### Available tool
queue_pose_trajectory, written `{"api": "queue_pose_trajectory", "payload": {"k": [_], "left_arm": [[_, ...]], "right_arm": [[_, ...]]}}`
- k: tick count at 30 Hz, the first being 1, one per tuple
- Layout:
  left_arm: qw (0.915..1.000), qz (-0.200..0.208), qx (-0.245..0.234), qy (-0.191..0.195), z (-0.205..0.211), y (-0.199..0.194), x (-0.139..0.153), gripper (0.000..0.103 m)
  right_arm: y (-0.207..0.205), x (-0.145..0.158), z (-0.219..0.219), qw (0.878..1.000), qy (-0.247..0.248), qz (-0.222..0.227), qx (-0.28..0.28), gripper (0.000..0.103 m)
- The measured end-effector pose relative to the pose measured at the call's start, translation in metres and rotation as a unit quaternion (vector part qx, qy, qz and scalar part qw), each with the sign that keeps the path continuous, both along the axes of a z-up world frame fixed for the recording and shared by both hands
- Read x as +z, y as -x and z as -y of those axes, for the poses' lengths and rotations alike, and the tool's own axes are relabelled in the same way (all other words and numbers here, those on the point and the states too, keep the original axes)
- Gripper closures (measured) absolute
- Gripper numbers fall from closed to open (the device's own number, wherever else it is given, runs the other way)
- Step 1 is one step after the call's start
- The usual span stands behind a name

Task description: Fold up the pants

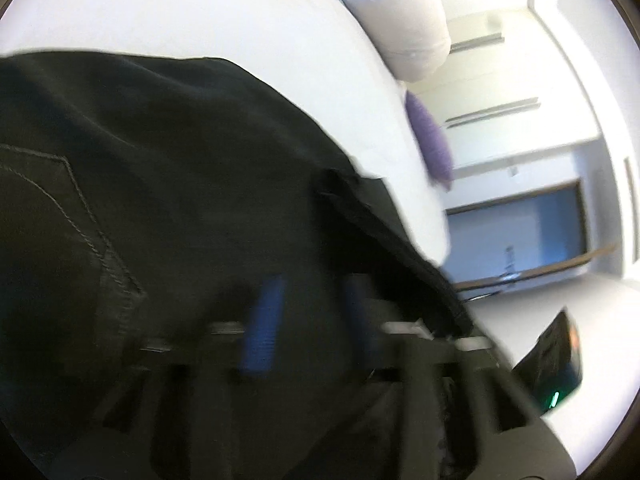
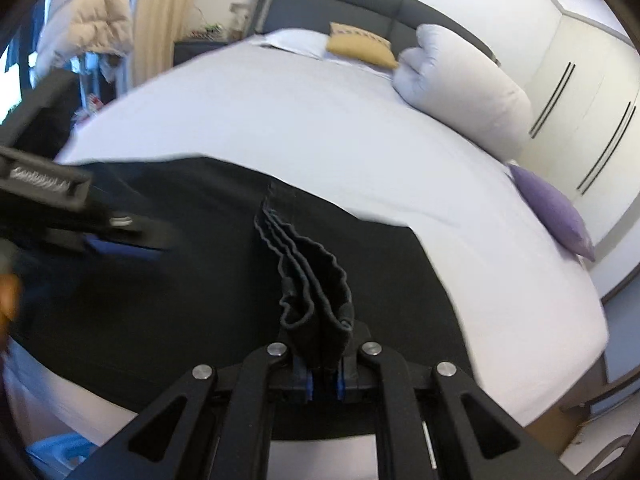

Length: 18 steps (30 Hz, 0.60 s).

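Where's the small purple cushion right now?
The small purple cushion lies at the right edge of the white bed in the right wrist view, just below the large white pillow.

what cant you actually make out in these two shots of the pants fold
- Left wrist view: the left tool is smeared by motion blur, so contact with the black pants is unclear.
- Right wrist view: the right tool bunches the pants' hem; the tool's linkage hides the pads.
- Both views: the frame edges cut off the pants.
- Right wrist view: clutter beside the bed is too small to identify.
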<state>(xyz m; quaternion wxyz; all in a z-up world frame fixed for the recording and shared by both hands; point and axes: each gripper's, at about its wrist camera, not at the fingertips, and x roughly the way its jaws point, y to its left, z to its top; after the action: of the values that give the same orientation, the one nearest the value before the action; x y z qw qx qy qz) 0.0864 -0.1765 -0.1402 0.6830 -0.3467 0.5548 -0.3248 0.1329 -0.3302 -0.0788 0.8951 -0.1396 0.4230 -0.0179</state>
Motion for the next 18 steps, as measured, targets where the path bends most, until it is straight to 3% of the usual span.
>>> {"api": "queue_pose_trajectory", "payload": {"k": [1, 4, 11, 18], "left_arm": [[0.9999, -0.002, 0.010, 0.011, -0.004, -0.001, 0.001, 0.019], [0.9985, -0.015, 0.027, 0.045, -0.018, -0.006, 0.004, 0.015], [0.9976, -0.036, 0.044, 0.040, -0.039, -0.012, -0.001, 0.015], [0.9987, -0.046, 0.009, 0.022, -0.028, -0.018, 0.002, 0.016]], "right_arm": [[-0.003, 0.000, -0.011, 1.000, -0.005, -0.001, 0.003, 0.094], [-0.009, -0.008, -0.035, 1.000, -0.017, -0.014, 0.012, 0.094], [-0.007, -0.021, -0.084, 0.997, -0.012, -0.025, 0.066, 0.093], [0.001, -0.025, -0.109, 0.995, -0.010, -0.023, 0.093, 0.093]]}}
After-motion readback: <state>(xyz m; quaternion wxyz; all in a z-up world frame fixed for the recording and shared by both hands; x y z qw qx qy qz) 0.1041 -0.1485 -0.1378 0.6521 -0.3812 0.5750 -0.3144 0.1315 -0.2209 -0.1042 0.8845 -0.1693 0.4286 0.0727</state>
